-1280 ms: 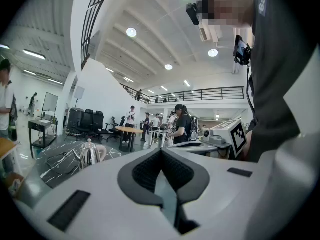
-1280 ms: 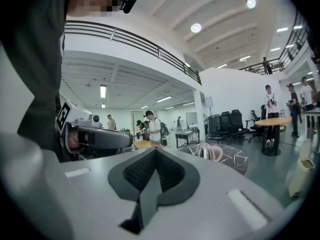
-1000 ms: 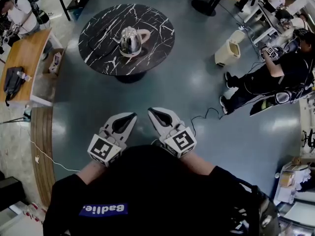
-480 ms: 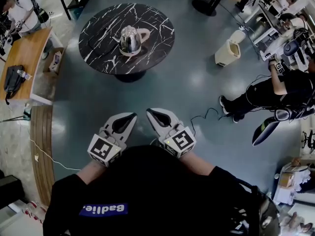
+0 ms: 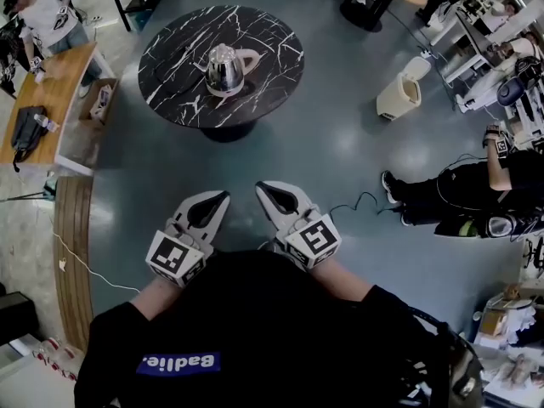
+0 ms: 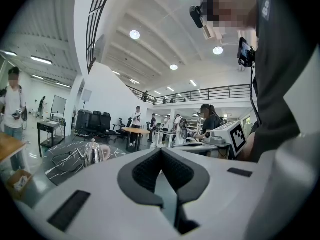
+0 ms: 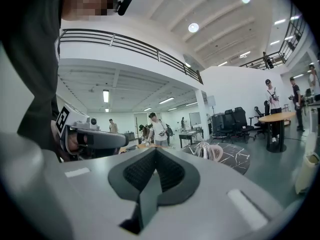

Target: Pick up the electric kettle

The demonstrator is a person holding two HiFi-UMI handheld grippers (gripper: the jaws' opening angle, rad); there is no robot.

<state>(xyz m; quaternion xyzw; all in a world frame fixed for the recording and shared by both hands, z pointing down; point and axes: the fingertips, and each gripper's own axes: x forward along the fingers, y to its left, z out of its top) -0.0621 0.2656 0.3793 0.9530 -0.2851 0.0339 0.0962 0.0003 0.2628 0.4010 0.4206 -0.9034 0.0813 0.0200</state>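
The electric kettle (image 5: pixel 225 69) stands upright near the middle of the round black marble bench (image 5: pixel 170 100). It is well apart from the left hand-held gripper (image 5: pixel 217 201) and the right hand-held gripper (image 5: pixel 265 190), which are over the floor (image 5: pixel 340 143) on the bench's near side. Both have their jaws closed together, empty and touching nothing.

Shiny metal kettle (image 5: pixel 224 70), glossy black marble table (image 5: pixel 174 62), wooden desk (image 5: pixel 53 87)
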